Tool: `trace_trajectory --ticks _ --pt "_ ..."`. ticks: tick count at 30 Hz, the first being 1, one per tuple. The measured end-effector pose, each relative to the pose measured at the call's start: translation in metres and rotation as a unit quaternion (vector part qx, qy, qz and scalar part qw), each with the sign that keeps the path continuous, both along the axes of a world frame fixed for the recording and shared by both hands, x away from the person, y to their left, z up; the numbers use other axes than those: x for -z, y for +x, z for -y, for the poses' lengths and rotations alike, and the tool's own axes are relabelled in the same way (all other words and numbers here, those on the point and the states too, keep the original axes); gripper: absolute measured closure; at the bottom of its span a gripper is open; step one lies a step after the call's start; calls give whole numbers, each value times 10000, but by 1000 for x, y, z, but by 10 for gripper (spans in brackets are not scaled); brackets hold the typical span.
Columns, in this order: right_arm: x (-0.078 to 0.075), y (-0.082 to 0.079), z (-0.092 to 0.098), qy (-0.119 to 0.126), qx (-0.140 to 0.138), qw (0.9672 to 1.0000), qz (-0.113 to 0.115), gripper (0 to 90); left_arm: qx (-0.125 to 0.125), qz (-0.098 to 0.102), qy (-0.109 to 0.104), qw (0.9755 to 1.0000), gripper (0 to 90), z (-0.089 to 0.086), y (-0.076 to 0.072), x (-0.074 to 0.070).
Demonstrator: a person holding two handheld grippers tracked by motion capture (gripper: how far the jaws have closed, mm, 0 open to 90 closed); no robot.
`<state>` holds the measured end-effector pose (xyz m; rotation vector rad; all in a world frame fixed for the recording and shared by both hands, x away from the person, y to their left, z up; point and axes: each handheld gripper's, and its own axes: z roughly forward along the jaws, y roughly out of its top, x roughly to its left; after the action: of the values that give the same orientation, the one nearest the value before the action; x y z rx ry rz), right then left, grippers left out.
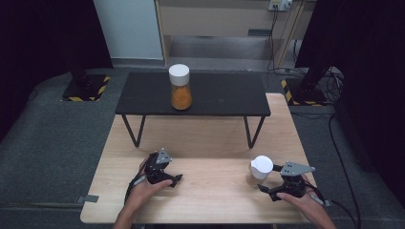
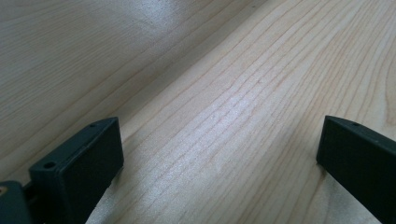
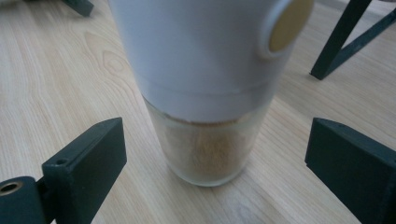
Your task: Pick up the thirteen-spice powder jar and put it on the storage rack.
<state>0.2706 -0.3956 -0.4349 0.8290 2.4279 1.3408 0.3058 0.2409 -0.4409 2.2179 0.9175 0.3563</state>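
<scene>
A small glass jar (image 1: 261,169) with a white lid stands on the wooden table (image 1: 205,138) at the front right. In the right gripper view the jar (image 3: 201,60) is close up, with pale powder in its glass base. My right gripper (image 3: 215,140) is open, one jaw on each side of the jar and neither touching it. From above, the right gripper (image 1: 267,190) sits just in front and to the right of the jar. My left gripper (image 1: 175,180) rests at the front left. It is open (image 2: 219,140) over bare wood with nothing between its jaws.
A low black bench (image 1: 224,95) stands across the far half of the table, its legs (image 1: 133,130) on the wood. On it stands a taller jar (image 1: 180,87) of orange powder with a white lid. Grey floor surrounds the table.
</scene>
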Motion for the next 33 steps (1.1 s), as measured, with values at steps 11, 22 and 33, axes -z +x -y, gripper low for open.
trace_trajectory --ticks 11,22,33 --pt "-3 2 -6 216 -37 9998 39 149 -6 0 2 10000 0 0 0 0" --pt "1 4 -9 424 36 9991 18 220 -8 0 0 10000 0 0 0 0" --pt "1 2 -13 336 146 9993 90 296 -8 0 3 10000 0 0 0 0"
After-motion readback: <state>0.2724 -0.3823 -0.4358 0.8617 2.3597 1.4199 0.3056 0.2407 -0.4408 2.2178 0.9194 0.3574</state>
